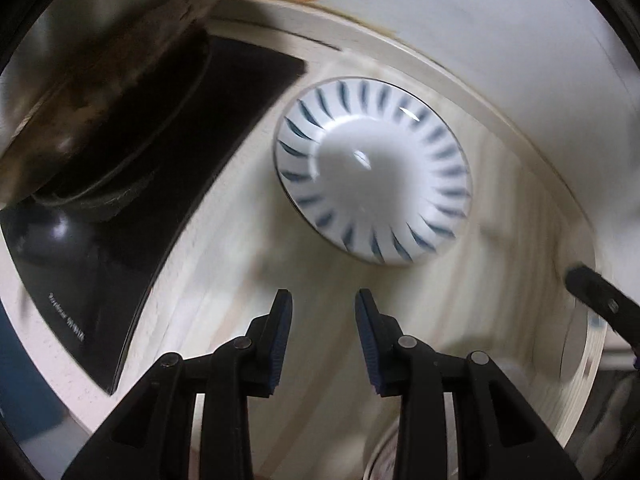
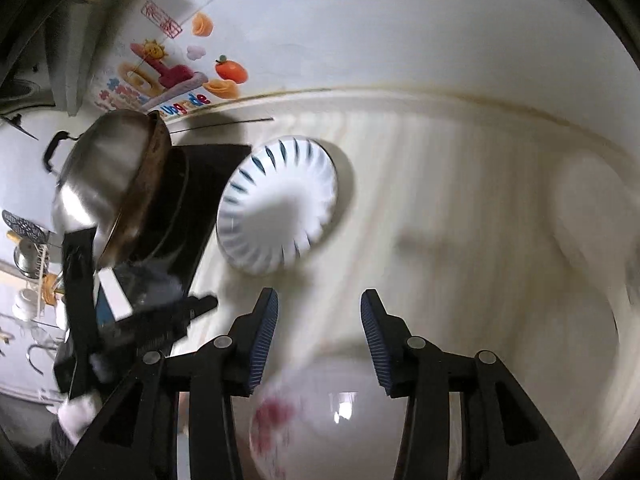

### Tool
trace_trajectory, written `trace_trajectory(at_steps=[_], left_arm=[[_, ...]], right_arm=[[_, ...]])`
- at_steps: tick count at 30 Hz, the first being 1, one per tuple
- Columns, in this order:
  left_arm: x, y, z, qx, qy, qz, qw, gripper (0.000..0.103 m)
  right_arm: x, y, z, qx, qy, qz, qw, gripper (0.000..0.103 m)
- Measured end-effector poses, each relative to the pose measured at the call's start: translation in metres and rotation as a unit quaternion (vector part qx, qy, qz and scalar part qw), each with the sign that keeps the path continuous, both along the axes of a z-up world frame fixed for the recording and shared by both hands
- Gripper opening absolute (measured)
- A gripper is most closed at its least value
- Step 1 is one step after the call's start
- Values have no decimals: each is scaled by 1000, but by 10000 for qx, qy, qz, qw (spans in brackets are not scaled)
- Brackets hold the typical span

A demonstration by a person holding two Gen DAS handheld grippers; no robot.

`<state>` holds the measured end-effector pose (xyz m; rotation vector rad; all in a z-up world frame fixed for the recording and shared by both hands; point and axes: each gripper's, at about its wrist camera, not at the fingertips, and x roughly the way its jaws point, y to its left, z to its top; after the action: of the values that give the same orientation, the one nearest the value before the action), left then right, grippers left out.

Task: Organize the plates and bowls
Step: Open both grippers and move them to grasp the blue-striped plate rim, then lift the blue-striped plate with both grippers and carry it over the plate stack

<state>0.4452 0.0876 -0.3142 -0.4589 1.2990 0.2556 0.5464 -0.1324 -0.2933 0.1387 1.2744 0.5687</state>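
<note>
- Left hand-held gripper (image 1: 323, 300): jaws apart, nothing between.
- Right hand-held gripper (image 2: 319, 300): jaws apart, empty.
- Blue-striped bowl (image 1: 372, 172) upside down on table (image 1: 500, 216), beside black cooktop (image 1: 120, 216).
- Blurred plate (image 2: 348, 412) below right jaws.

White wall (image 2: 400, 20) w/ stickers (image 2: 168, 76); pale wood-grain counter (image 2: 460, 200).

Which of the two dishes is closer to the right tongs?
The dish with red marks, right below the right tongs. The blue-striped dish sits further off, beside the black cooktop.
</note>
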Motion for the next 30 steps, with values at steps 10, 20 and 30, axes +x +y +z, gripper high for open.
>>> trace_trajectory(at_steps=[10, 20, 30], left_arm=[[43, 24, -33, 65, 240, 244, 9994, 30], [64, 26, -46, 245, 321, 56, 9992, 30], [73, 24, -43, 384, 161, 43, 9991, 29]], right_arm=[[101, 80, -68, -611, 30, 390, 9974, 46], [133, 100, -102, -764, 87, 615, 9951, 41], [137, 106, -104, -626, -68, 767, 9951, 22]])
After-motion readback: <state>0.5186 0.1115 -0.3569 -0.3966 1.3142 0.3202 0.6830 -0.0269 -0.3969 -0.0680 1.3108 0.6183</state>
